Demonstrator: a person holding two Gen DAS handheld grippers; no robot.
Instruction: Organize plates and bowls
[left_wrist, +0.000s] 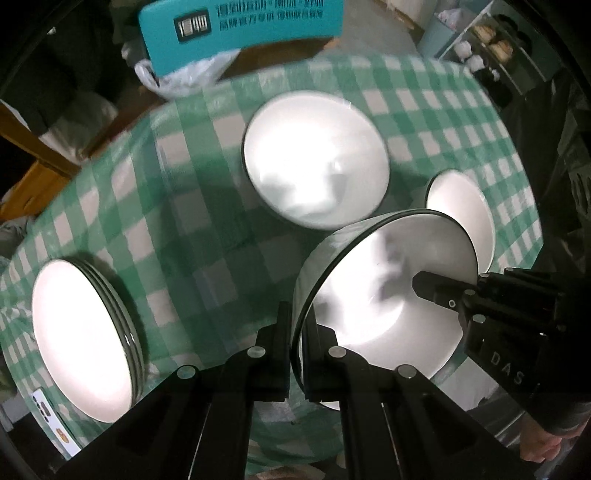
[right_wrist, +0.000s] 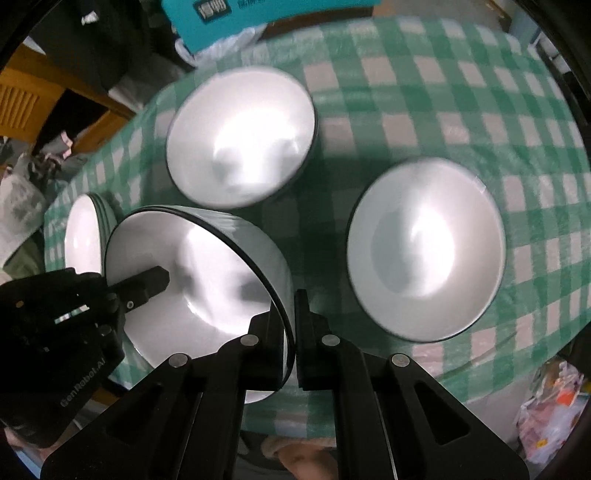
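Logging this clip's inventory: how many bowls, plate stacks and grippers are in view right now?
Bowls: 3 – held bowl, middle bowl, right-side bowl
Plate stacks: 1 – stack of plates
Grippers: 2 – left gripper, right gripper
Total: 6

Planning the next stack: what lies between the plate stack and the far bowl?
Only bare checkered cloth between plate stack and far bowl, in the left wrist view.
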